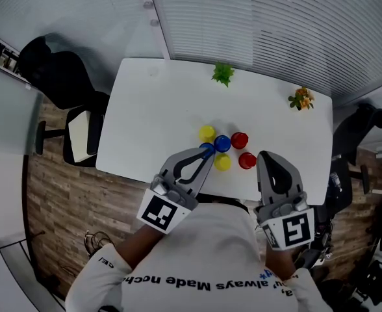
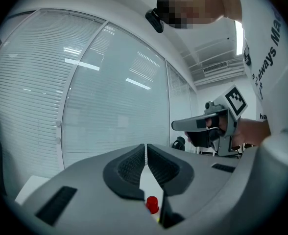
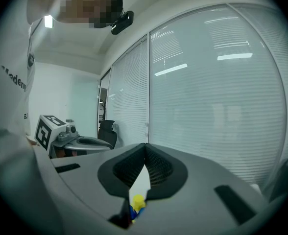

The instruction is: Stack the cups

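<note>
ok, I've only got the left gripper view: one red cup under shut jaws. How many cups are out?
Observer: Head view shows five plainly on the white table: two yellow cups, two red cups, one blue cup. A second blue one peeks out at the left gripper tip.
Operator: Stacked?
Observer: None visibly; they stand side by side in one cluster.
Operator: And the right gripper?
Observer: Jaws together, nothing between them.

The left gripper (image 1: 207,156) partly hides what seems a blue cup (image 1: 206,147).
</note>
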Demonstrator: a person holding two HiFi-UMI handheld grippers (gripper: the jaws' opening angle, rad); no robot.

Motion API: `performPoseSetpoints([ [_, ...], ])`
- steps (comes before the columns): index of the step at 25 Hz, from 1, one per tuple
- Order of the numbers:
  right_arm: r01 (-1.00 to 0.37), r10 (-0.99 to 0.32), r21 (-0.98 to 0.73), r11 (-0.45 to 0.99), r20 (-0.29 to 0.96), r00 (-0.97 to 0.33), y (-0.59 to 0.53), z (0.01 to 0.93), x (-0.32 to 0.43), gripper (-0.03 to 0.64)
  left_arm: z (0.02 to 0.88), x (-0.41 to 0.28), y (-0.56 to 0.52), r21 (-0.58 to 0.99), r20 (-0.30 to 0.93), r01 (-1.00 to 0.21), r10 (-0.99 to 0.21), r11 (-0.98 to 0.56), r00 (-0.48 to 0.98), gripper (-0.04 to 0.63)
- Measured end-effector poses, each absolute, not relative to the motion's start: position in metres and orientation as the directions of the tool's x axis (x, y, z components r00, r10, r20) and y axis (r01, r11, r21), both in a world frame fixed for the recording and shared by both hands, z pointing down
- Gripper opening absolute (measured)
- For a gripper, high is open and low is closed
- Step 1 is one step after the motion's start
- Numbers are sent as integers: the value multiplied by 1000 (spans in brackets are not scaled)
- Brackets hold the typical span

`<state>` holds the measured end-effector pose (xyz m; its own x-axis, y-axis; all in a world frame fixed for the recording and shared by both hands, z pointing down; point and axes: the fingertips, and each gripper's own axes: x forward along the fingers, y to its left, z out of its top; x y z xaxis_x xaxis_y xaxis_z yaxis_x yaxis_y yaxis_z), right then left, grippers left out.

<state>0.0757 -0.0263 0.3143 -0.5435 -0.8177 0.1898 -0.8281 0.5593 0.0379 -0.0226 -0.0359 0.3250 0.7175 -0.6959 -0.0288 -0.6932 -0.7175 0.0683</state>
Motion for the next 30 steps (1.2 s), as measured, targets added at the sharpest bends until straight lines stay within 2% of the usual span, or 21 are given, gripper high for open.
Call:
performPoseSetpoints([
  [14,-831,-820,33,555,190,-540,-29,317,79,6,373,-23,-43,85,13,-695,-697,-714,717,31],
  [24,-830,-819,37,557,190,-541,-31,317,78,6,438,-26,-48,82,104,-702,-694,-708,712,32],
  [30,-831,-820,35,555,193,-539,-34,318,79,6,471,-26,-50,87,154,-698,-682,-711,715,81],
])
